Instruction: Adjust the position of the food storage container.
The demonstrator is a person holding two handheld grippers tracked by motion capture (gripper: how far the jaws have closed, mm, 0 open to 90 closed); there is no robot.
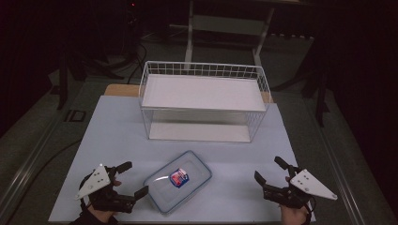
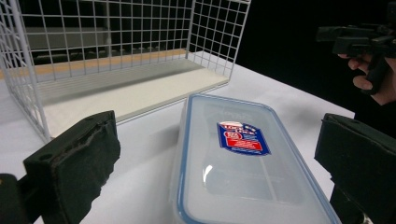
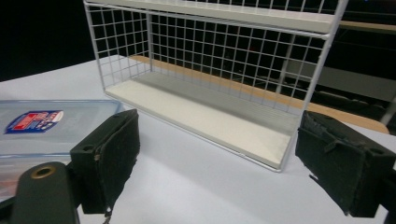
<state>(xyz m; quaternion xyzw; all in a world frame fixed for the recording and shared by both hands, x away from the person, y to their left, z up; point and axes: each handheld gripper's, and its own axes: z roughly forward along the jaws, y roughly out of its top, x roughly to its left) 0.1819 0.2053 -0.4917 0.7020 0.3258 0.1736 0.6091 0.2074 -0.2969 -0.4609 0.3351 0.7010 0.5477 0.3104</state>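
A lidded plastic container is flanked on the worktop by the left tool and right tool, both held wide open and empty.

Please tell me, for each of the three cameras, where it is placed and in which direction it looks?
High view: above the near table edge, facing forward and down on the wire rack; both hands with the left gripper and right gripper show.
Left gripper view: on that gripper, facing the plastic box; its open jaws show.
Right gripper view: on that gripper, facing the rack; its open jaws show.
All three share rack and box.

A dark lab: test table, floor cables
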